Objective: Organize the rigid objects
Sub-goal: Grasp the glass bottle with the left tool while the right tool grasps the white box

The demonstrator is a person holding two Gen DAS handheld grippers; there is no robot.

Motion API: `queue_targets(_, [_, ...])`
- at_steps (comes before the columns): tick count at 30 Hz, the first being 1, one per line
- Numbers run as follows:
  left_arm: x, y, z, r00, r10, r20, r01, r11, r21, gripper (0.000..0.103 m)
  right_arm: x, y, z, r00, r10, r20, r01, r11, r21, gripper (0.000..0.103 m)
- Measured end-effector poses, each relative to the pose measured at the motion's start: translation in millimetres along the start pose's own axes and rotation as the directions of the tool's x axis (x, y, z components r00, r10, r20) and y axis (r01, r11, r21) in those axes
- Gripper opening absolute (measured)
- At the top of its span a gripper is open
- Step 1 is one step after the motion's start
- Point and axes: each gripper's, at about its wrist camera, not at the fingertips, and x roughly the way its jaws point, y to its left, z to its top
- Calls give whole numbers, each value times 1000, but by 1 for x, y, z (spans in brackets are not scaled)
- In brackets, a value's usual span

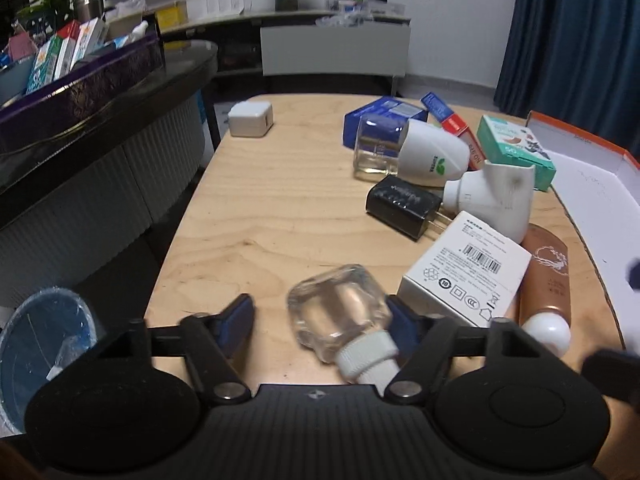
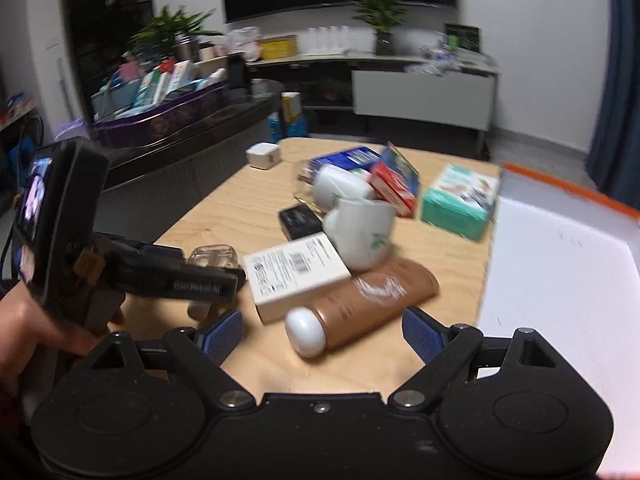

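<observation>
clear bottle (image 1: 340, 312) with white ribbed cap, lying between the blue pads of the left hand-held gripper (image 1: 320, 316); right pad touching it, left pad apart, so not yet clamped. right hand-held gripper (image 2: 322, 334) wide open over a bronze tube (image 2: 360, 304) on the desk (image 1: 260, 208). white barcode box (image 1: 468, 272) just beside the bottle.

Glossy clear bottle (image 1: 340, 308) lies on matt wooden table (image 1: 260, 200).

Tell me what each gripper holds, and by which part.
Neither holds anything. The left gripper has the clear bottle between its fingers, only the right one touching its side. The right gripper is open.
</observation>
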Motion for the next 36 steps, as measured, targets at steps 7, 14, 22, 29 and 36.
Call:
queue_targets(7, [-9, 22, -2, 999, -37, 21, 38, 998, -53, 52, 41, 17, 20, 997, 50, -61, -59, 988, -145, 102])
queue_targets(14, [-17, 32, -3, 998, -50, 35, 53, 995, -83, 52, 91, 18, 33, 981, 28, -190, -65, 980, -190, 102])
queue_targets(22, [-28, 29, 3, 998, -39, 49, 45, 992, -119, 52, 98, -2, 40, 972, 117, -201, -121, 993, -3, 93])
queue_targets(29, [-47, 13, 14, 998, -21, 66, 28, 994, -108, 51, 49, -3, 42, 991, 99, -87, -97, 995, 27, 93])
queue_targets(36, [-69, -20, 23, 993, -32, 114, 38, 998, -48, 35, -3, -23, 40, 999, 42, -1, -42, 997, 63, 93])
